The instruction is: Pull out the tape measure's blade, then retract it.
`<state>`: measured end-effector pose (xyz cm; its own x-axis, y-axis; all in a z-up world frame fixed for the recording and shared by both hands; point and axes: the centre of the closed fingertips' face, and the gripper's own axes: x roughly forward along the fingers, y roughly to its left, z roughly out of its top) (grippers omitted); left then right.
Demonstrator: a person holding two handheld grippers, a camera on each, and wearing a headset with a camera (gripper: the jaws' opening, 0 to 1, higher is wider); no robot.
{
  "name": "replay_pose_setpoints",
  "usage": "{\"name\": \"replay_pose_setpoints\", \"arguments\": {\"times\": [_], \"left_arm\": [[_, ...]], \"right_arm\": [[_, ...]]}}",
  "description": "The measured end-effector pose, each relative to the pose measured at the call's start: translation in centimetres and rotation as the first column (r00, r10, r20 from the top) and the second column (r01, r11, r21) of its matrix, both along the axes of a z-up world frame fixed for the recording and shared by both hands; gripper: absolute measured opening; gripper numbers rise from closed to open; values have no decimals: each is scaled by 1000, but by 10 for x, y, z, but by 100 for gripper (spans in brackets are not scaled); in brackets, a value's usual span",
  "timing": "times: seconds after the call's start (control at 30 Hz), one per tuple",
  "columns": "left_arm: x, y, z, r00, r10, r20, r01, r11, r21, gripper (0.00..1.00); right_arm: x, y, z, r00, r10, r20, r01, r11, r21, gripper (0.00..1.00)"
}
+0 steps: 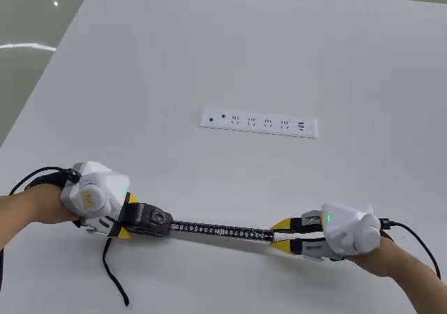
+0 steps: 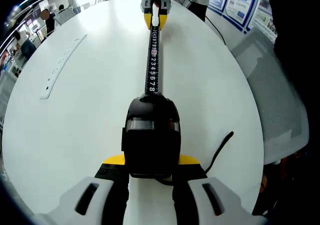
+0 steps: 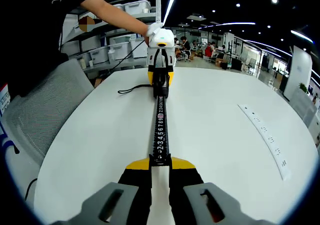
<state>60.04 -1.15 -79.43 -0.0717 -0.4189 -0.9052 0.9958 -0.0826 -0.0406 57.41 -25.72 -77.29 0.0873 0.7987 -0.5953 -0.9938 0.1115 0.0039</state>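
Note:
A black tape measure case (image 1: 149, 220) (image 2: 151, 134) (image 3: 160, 83) lies low over the white table, with my left gripper (image 1: 124, 218) (image 2: 151, 161) shut on it. Its black blade (image 1: 222, 230) (image 2: 153, 60) (image 3: 159, 131), printed with white numbers, stretches out to the right. My right gripper (image 1: 281, 233) (image 3: 160, 161) is shut on the blade's end hook. In the left gripper view the right gripper (image 2: 156, 9) appears at the far end of the blade. The left gripper (image 3: 160, 47) stands behind the case in the right gripper view. A black wrist strap (image 1: 112, 275) (image 2: 222, 147) trails from the case.
A white power strip (image 1: 258, 123) (image 2: 62, 64) (image 3: 265, 137) lies on the table beyond the blade. The table's left edge (image 1: 42, 70) runs along a glossy floor. A grey mesh chair (image 2: 272, 100) (image 3: 37, 117) stands beside the table.

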Motion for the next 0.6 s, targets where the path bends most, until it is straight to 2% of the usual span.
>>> {"name": "replay_pose_setpoints", "arguments": {"times": [0.6], "left_arm": [[-1,0,0,1000,4,-2,-4,1000,-1,29]], "right_arm": [[-2,-7,1,1000,-7,-9,7,1000,-1,10]]}}
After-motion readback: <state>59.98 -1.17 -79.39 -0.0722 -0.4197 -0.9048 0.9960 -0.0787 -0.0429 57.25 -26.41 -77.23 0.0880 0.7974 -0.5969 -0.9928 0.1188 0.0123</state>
